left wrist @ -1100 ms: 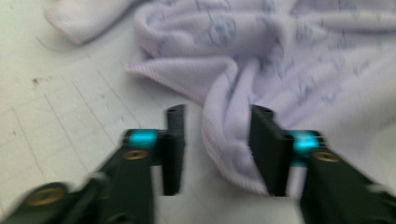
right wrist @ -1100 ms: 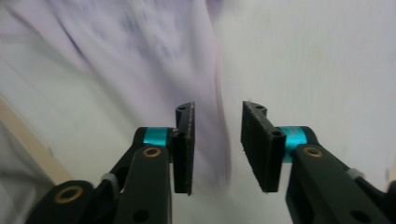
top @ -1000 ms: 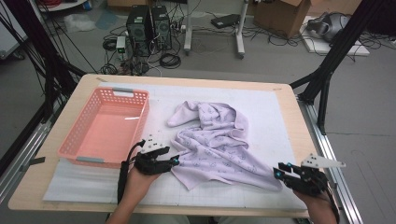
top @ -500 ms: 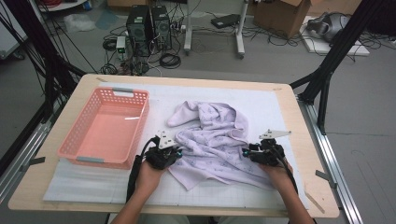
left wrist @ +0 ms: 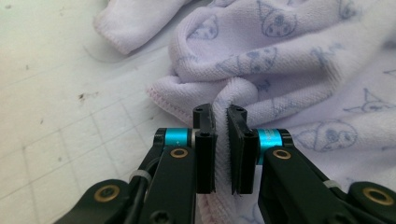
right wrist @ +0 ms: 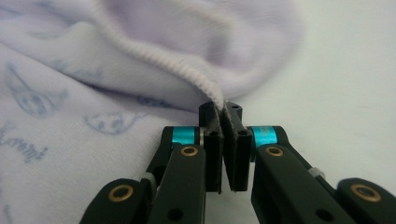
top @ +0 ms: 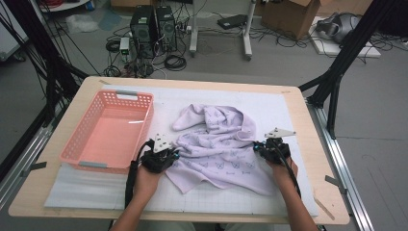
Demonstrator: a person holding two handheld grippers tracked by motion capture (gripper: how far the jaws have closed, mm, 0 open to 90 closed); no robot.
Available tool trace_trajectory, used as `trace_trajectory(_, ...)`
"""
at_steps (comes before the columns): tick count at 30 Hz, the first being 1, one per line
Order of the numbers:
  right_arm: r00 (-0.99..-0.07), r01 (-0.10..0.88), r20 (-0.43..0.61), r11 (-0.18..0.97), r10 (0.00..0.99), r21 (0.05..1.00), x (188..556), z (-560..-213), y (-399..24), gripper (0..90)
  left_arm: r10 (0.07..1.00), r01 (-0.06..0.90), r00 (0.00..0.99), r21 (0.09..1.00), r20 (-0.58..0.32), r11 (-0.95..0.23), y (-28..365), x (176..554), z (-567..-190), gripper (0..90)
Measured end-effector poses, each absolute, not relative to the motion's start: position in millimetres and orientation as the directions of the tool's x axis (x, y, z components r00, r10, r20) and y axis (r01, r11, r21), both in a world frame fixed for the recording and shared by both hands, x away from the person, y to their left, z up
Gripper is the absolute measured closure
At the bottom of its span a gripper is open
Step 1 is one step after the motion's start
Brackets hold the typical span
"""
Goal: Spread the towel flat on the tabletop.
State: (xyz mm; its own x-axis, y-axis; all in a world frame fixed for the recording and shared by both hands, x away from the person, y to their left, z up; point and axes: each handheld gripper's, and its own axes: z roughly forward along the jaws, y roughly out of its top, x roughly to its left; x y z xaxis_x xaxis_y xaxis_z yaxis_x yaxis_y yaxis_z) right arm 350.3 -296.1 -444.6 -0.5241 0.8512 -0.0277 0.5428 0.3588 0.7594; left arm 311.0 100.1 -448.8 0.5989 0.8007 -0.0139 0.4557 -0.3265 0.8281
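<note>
Lilac towel (top: 219,147) lying crumpled at the middle of the tabletop (top: 308,125), just right of the pink basket (top: 108,132). Left gripper (top: 166,155) at the towel's left edge, clamped on a bunched fold (left wrist: 233,93) with cloth pinched between the jaws. Right gripper (top: 263,147) at the right edge, having just closed, clamped on the ribbed hem (right wrist: 187,70). Towel stretched left to right between the two grips, bulk lying far of both and a flap trailing near. Basket nearer the left hand (top: 144,178). Likely next: lifting both edges together, keeping the long axis level.
</note>
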Motion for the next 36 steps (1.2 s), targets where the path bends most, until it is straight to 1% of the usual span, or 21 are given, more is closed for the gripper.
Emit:
trace_trajectory(3, -0.473, 0.541, -0.096, 0.375, 0.876, 0.752, 360, -444, -302, 88.0, 0.800, 0.446, 0.600, 0.840, -0.024, -0.309, 97, 311, -449, 80.3)
trace_trajectory(4, -0.448, 0.542, -0.125, 0.380, 0.885, 0.749, 363, -443, -304, 88.0, 0.803, 0.439, 0.595, 0.848, -0.025, -0.298, 96, 312, -448, 77.8)
trace_trajectory(5, -0.419, 0.548, -0.144, 0.376, 0.896, 0.747, 367, -443, -307, 88.1, 0.813, 0.439, 0.582, 0.853, -0.031, -0.282, 95, 312, -448, 70.7)
trace_trajectory(7, -0.347, 0.555, -0.191, 0.366, 0.918, 0.747, 370, -442, -314, 88.1, 0.817, 0.458, 0.570, 0.860, -0.090, -0.225, 94, 311, -448, 52.5)
trace_trajectory(8, -0.304, 0.553, -0.215, 0.356, 0.928, 0.754, 371, -441, -318, 88.1, 0.806, 0.455, 0.584, 0.862, -0.098, -0.225, 93, 310, -448, 49.9)
trace_trajectory(10, -0.220, 0.560, -0.218, 0.306, 0.951, 0.770, 371, -439, -327, 88.0, 0.788, 0.451, 0.609, 0.856, -0.089, -0.252, 91, 307, -447, 46.2)
trace_trajectory(11, -0.201, 0.571, -0.198, 0.279, 0.959, 0.772, 371, -439, -332, 87.6, 0.773, 0.456, 0.625, 0.853, -0.104, -0.254, 91, 306, -447, 44.7)
trace_trajectory(12, -0.203, 0.582, -0.161, 0.251, 0.966, 0.773, 371, -440, -335, 86.1, 0.760, 0.458, 0.641, 0.849, -0.111, -0.262, 91, 306, -447, 44.5)
trace_trajectory(14, -0.227, 0.564, -0.137, 0.245, 0.964, 0.789, 365, -438, -337, 75.1, 0.738, 0.457, 0.665, 0.845, -0.116, -0.279, 90, 304, -448, 42.5)
trace_trajectory(17, -0.272, 0.536, -0.055, 0.199, 0.961, 0.820, 351, -431, -341, 67.7, 0.725, 0.469, 0.679, 0.826, -0.111, -0.313, 86, 305, -450, 42.8)
trace_trajectory(19, -0.295, 0.521, -0.024, 0.182, 0.955, 0.834, 339, -426, -344, 65.9, 0.711, 0.471, 0.697, 0.808, -0.095, -0.354, 82, 306, -451, 46.6)
trace_trajectory(20, -0.314, 0.518, -0.001, 0.172, 0.949, 0.838, 333, -425, -346, 65.2, 0.698, 0.463, 0.712, 0.798, -0.076, -0.386, 79, 306, -451, 54.8)
trace_trajectory(21, -0.329, 0.522, 0.012, 0.171, 0.944, 0.835, 328, -425, -348, 64.1, 0.697, 0.454, 0.715, 0.792, -0.051, -0.408, 76, 306, -451, 68.0)
trace_trajectory(22, -0.338, 0.525, 0.020, 0.171, 0.941, 0.834, 324, -425, -350, 63.9, 0.702, 0.464, 0.710, 0.789, -0.060, -0.402, 76, 306, -450, 70.9)
trace_trajectory(23, -0.348, 0.526, 0.035, 0.164, 0.937, 0.834, 320, -425, -352, 63.9, 0.710, 0.471, 0.701, 0.788, -0.062, -0.396, 76, 305, -449, 83.4)
trace_trajectory(27, -0.397, 0.538, 0.062, 0.178, 0.916, 0.824, 306, -431, -354, 62.7, 0.733, 0.486, 0.677, 0.788, -0.065, -0.379, 91, 302, -449, 85.2)
trace_trajectory(30, -0.430, 0.553, 0.059, 0.211, 0.901, 0.806, 299, -437, -354, 62.5, 0.747, 0.511, 0.657, 0.788, -0.101, -0.343, 109, 297, -448, 85.8)
trace_trajectory(32, -0.454, 0.587, 0.103, 0.210, 0.885, 0.782, 297, -440, -354, 61.2, 0.756, 0.518, 0.643, 0.797, -0.121, -0.312, 120, 296, -446, 85.9)
trace_trajectory(34, -0.481, 0.596, 0.121, 0.223, 0.868, 0.772, 293, -442, -351, 60.3, 0.765, 0.512, 0.630, 0.813, -0.135, -0.278, 125, 295, -442, 85.1)
trace_trajectory(35, -0.493, 0.596, 0.121, 0.233, 0.862, 0.769, 291, -443, -348, 60.3, 0.771, 0.508, 0.620, 0.823, -0.143, -0.256, 125, 292, -440, 80.1)
trace_trajectory(36, -0.500, 0.601, 0.125, 0.240, 0.857, 0.762, 288, -445, -345, 60.5, 0.780, 0.515, 0.603, 0.828, -0.164, -0.223, 125, 290, -440, 68.3)
